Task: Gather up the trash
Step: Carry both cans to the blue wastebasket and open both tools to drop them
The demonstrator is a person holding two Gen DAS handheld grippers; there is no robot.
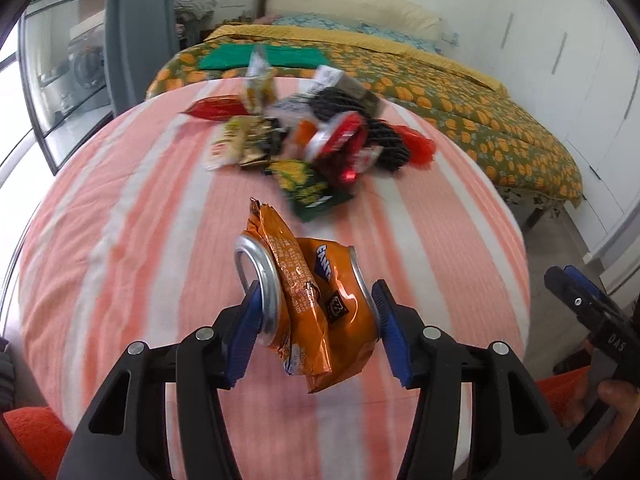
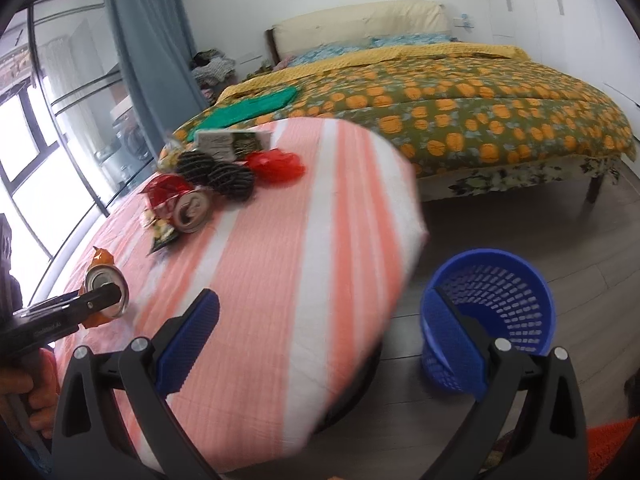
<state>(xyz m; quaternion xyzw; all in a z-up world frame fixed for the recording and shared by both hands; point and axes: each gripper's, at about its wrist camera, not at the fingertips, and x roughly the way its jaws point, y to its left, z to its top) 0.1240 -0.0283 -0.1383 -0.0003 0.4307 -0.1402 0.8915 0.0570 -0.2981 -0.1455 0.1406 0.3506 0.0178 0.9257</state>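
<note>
While raised above the pink-and-white striped cloth-covered counter (image 1: 120, 240), left claw (image 1: 316, 332) clenched on crushed orange soda can (image 1: 320, 312), right claw (image 2: 320, 344) released wide, blue perforated plastic bin (image 2: 500, 292) on floor beside counter.

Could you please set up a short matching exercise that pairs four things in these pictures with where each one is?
Things:
1. crushed orange can
2. blue basket
3. green cloth
4. red can

Places:
a. on the floor beside the table
b. lying on the bed
c. held between the left tongs
d. in the trash pile on the striped tablecloth

Pairs: 1-c, 2-a, 3-b, 4-d
</note>
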